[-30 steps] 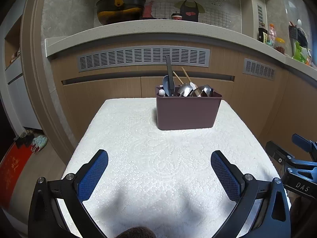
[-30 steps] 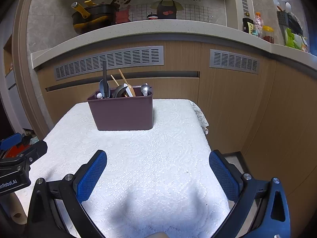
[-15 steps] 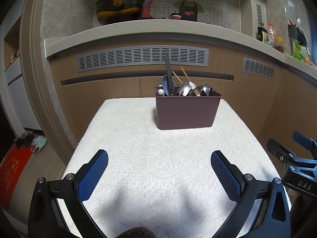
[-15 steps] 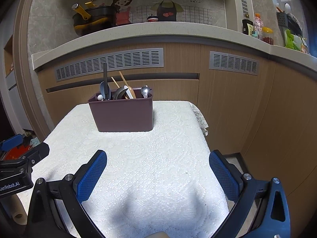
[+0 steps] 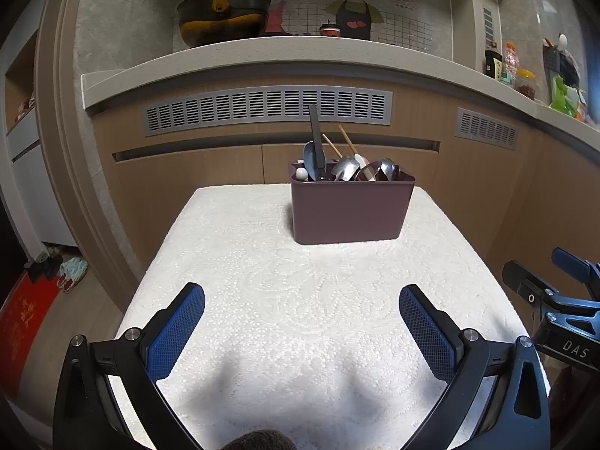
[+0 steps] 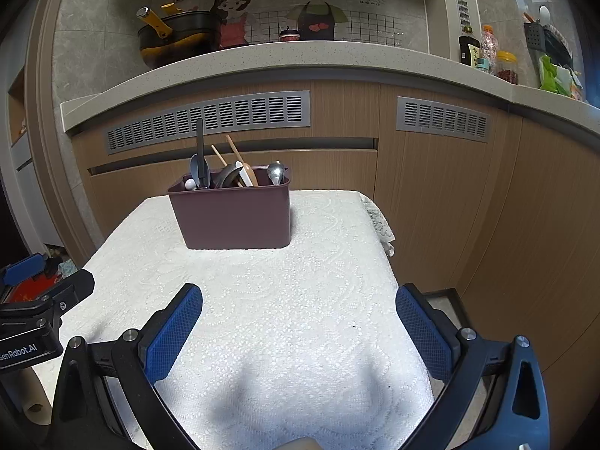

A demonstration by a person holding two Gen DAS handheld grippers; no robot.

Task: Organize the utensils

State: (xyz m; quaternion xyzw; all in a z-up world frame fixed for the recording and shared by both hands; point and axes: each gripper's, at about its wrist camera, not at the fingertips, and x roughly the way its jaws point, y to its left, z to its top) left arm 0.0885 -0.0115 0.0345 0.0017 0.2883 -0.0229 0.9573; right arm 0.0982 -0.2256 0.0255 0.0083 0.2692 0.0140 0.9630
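A dark maroon utensil caddy (image 5: pixel 350 210) (image 6: pixel 232 213) stands at the far end of a small table covered with a white lace cloth (image 5: pixel 300 300) (image 6: pixel 285 300). Metal spoons (image 5: pixel 348 168) (image 6: pixel 275 172), wooden chopsticks (image 5: pixel 347 138) (image 6: pixel 234 150) and a black-handled utensil (image 5: pixel 315 135) (image 6: pixel 200 150) stick up out of it. My left gripper (image 5: pixel 302 322) hovers open over the near end of the cloth, nothing between its blue pads. My right gripper (image 6: pixel 298 322) is likewise open and empty, near the table's right side. Each gripper shows at the edge of the other's view.
Behind the table runs a wooden cabinet front with grey vents (image 5: pixel 268 107) under a stone counter (image 6: pixel 300 56) holding a black pot (image 5: pixel 221 15) and bottles (image 6: pixel 487 48). The floor drops away left (image 5: pixel 45 300) and right (image 6: pixel 450 300) of the table.
Both views have shifted only slightly; the caddy sits a touch lower and nearer in frame. Both grippers stay open and empty.
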